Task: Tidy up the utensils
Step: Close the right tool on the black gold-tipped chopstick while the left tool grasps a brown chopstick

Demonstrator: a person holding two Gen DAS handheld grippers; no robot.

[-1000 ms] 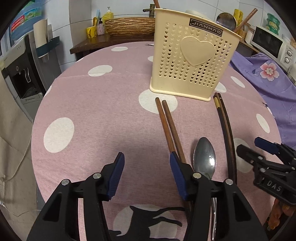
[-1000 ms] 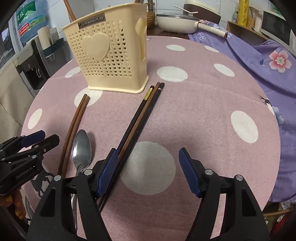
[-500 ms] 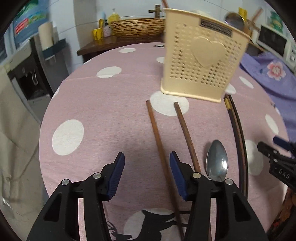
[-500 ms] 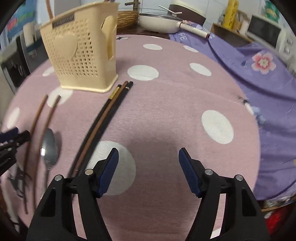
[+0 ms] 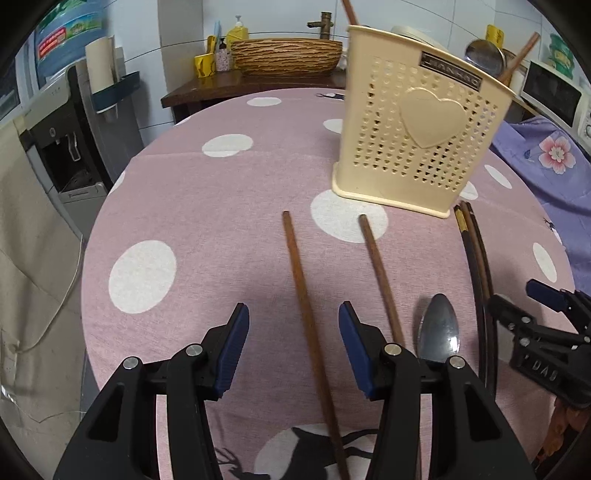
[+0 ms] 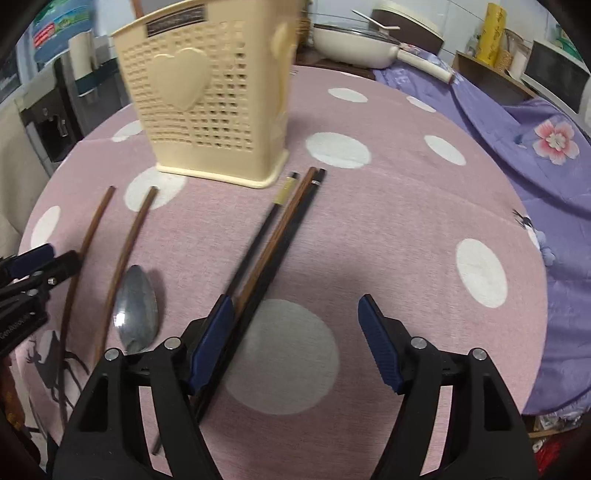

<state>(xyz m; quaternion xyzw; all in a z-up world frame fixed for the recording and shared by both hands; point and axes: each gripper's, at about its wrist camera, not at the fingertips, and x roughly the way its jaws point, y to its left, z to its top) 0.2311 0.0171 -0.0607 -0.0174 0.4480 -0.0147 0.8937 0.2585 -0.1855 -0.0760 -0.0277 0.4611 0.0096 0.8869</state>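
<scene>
While both grippers hover with fingers apart, left gripper (image 5: pixel 293 341) straddles brown chopstick (image 5: pixel 303 306); right gripper (image 6: pixel 295 341) beside dark chopsticks (image 6: pixel 275 236); spoon (image 6: pixel 136 308) on counter (image 6: pixel 388 229) near holder (image 6: pixel 210 107).

The round table (image 5: pixel 207 206) wears a pink cloth with white dots. Behind the table, a brown wooden counter (image 5: pixel 221 86) carries a woven basket (image 5: pixel 286 55), a yellow cup (image 5: pixel 204 64) and a yellow soap bottle (image 5: pixel 238 33). Left of the table stands a water dispenser (image 5: pixel 55 122) with 1 blue jug (image 5: pixel 64 40). Right of the table lies a purple flowered cloth (image 6: pixel 535 147), with a cream pan (image 6: pixel 354 50) and a microwave (image 5: pixel 554 94) beyond it.
</scene>
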